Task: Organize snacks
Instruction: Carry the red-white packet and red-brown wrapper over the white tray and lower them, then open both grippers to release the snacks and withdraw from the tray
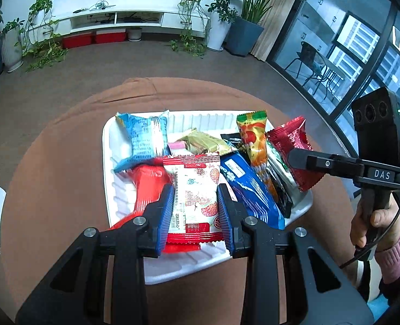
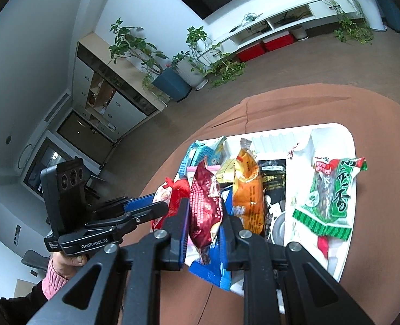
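At the lower centre of the left wrist view, a red-and-white strawberry packet point(image 1: 194, 203) is held between the narrowly set pads of the left gripper point(image 1: 196, 211), over the white tray point(image 1: 106, 162) crowded with snacks. At the lower centre of the right wrist view, a dark red packet point(image 2: 205, 211) is gripped upright by the right gripper point(image 2: 204, 233), whose jaws are nearly closed. Bare brown tablecloth point(image 1: 51, 176) is seen around the tray edges.

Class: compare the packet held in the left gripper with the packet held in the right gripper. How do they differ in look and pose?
The strawberry packet is white with red ends and lies flat between the left gripper's jaws. The dark red packet is crinkled foil and stands on edge in the right gripper. Both are sealed snacks over the white tray.
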